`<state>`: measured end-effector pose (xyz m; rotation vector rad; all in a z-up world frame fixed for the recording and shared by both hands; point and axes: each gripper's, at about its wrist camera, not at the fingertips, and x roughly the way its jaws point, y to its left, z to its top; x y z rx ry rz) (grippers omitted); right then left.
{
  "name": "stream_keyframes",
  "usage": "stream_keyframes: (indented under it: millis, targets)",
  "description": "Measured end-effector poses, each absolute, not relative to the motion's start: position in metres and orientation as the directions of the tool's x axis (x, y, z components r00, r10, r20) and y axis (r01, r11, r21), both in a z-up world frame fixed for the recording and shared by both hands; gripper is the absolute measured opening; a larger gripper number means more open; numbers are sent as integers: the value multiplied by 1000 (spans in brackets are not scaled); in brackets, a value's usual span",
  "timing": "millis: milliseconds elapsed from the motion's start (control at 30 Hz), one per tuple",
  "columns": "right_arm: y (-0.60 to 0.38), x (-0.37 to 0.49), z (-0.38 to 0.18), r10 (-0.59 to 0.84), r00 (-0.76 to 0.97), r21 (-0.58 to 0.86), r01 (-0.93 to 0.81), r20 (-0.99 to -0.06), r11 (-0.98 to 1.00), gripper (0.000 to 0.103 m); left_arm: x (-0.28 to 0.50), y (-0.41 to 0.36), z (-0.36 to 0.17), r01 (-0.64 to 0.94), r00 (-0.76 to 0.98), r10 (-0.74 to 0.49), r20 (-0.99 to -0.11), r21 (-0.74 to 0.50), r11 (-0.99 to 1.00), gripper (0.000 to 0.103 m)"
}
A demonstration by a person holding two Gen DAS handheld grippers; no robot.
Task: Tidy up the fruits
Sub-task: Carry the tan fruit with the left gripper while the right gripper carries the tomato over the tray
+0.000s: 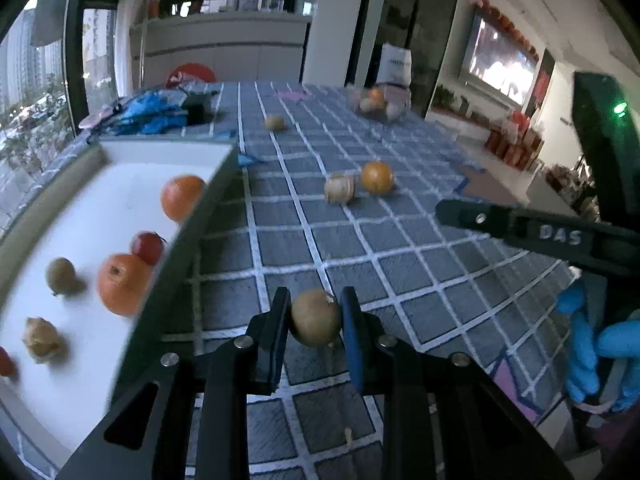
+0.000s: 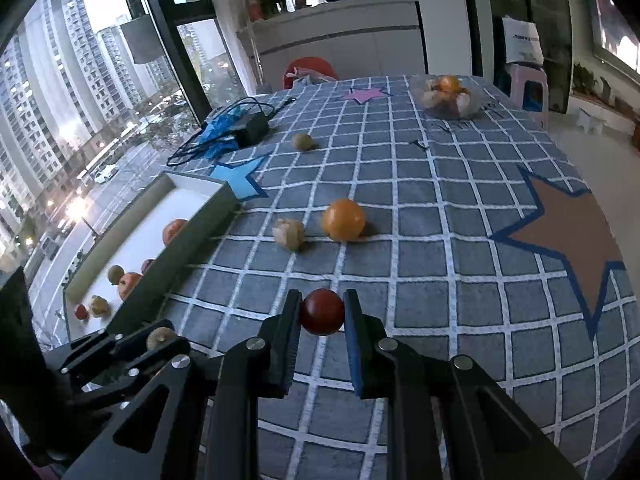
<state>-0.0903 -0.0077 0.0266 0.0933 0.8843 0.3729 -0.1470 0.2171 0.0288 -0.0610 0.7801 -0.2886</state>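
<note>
**Two small fruits held, tray waiting**

The left gripper (image 1: 316,316) has its jaws squeezed on a small brown fruit (image 1: 316,317), round and a bit rough, held up over the checked bench (image 1: 400,264). The right gripper (image 2: 322,312) has its jaws squeezed on a small red fruit (image 2: 322,311), smooth and shiny.

The white tray (image 1: 132,151) sits at about 9 o'clock from the left gripper, just beside it. It already holds two orange fruits, a red one, a brown one and a papery husk fruit.

Still on the bench, at about 12 o'clock from the right gripper, lie a yellow-orange fruit (image 2: 343,219) and a husk fruit (image 2: 288,233), close to each other. Another little brown fruit (image 2: 301,141) lies farther off, near 12 o'clock.

These fruits look light and round, so I think they can roll or pop out of the jaws. The red one looks slippery. The husk fruit looks thin and easy to crush. It seems best to hold each one across its fat middle, gently, and set it down low in the tray.
</note>
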Motion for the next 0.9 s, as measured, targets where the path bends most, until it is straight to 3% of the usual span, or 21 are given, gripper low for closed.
stream_keyframes:
  millis: [233,367,633,900]
  targets:
    - [27,-87,44,393,560,234,-336,-729,912,22,-156,247,64,199,732,-233,-640,-127,972,28]
    - [56,-83,55,428,541,245,-379,-724,893,22,-155,278,78,114,781,-137,-610,-77,990,28]
    - [128,-53,67,502,459,294,-452,-733,842,22,-131,344,89,-42,778,9,-629,-38,998,28]
    - [191,-25,39,530,337,341,-481,-778,808,22,-108,373,62,-100,709,39,-704,-45,994,28]
